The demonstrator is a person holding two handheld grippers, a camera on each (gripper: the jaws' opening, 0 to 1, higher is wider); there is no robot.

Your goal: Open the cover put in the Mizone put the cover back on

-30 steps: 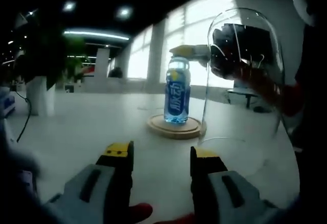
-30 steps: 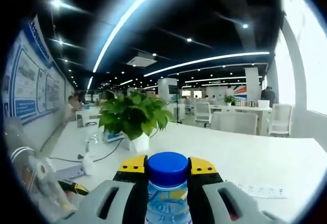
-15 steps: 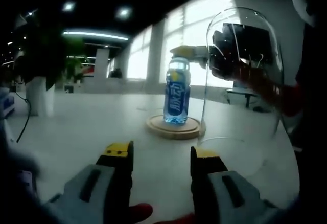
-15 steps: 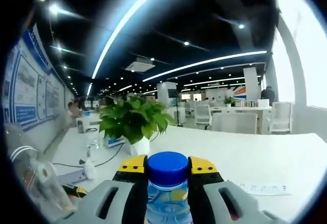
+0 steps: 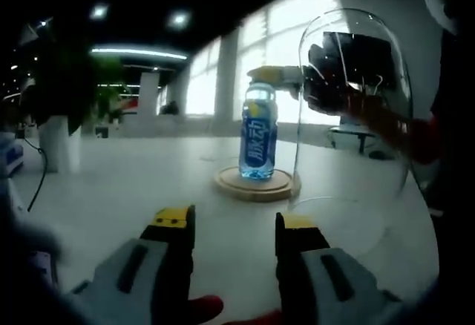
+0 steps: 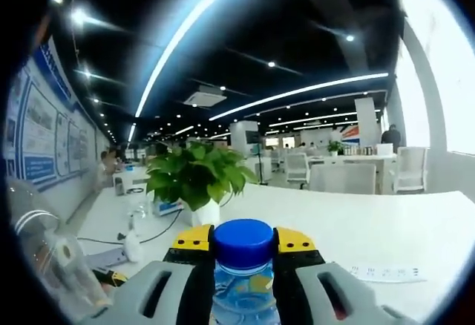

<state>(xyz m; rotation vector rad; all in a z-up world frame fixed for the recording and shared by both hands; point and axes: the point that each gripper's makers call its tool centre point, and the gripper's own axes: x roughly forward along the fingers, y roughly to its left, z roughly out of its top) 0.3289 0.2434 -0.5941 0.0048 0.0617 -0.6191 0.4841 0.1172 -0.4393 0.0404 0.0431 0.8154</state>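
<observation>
The glass cover [image 5: 349, 110] stands on the table [image 5: 119, 184] just right of the wooden base [image 5: 256, 185], where the upright Mizone [image 5: 257, 136] stands, its neck clenched by the right gripper [image 6: 243, 240]; the left gripper [image 5: 226, 228] waits released, nearer the cover.

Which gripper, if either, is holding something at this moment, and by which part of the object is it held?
The right gripper grips the Mizone bottle at its neck, just below the blue cap, as the bottle stands on the wooden base. The left gripper is open, holding nothing.
</observation>
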